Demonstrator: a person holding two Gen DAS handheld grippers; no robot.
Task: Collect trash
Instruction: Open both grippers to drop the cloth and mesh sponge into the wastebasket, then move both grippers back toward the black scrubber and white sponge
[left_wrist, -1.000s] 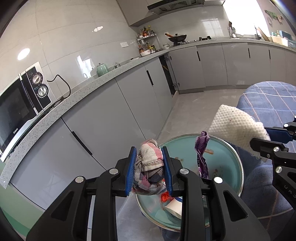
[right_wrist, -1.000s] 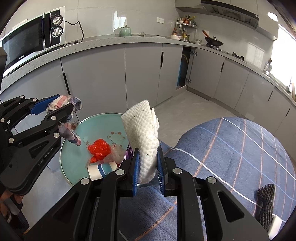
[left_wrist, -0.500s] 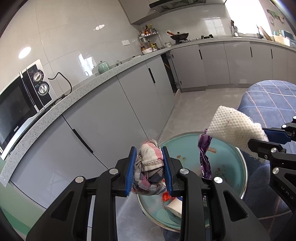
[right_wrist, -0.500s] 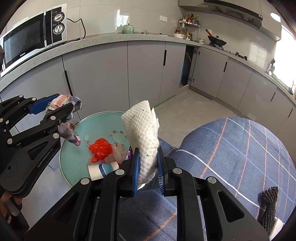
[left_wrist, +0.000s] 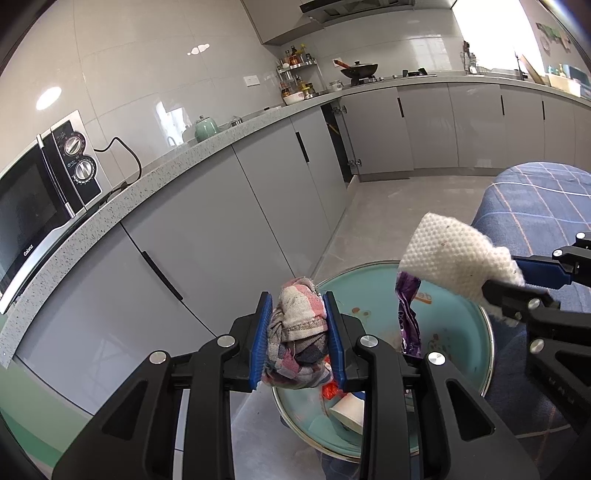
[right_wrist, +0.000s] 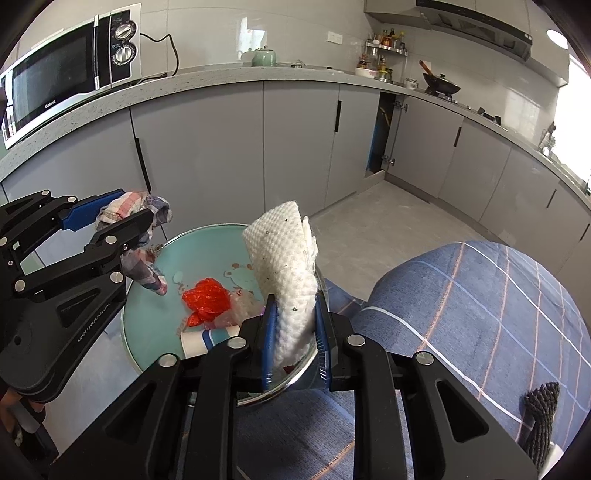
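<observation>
Trash over the teal bin (right_wrist: 147, 332): both loads soft, light.
My left gripper (left_wrist: 297, 341) pinches the checked rag (left_wrist: 297, 334); my right gripper (right_wrist: 294, 339), jaws opening, loosens on the paper towel's (right_wrist: 286, 266) lower end.

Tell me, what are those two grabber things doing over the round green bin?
A person is collecting trash. The left gripper holds a bunched checkered rag and the right gripper a white paper towel, both over the bin. Both jaws are opening. A red wrapper and a paper cup already lie inside.
</observation>
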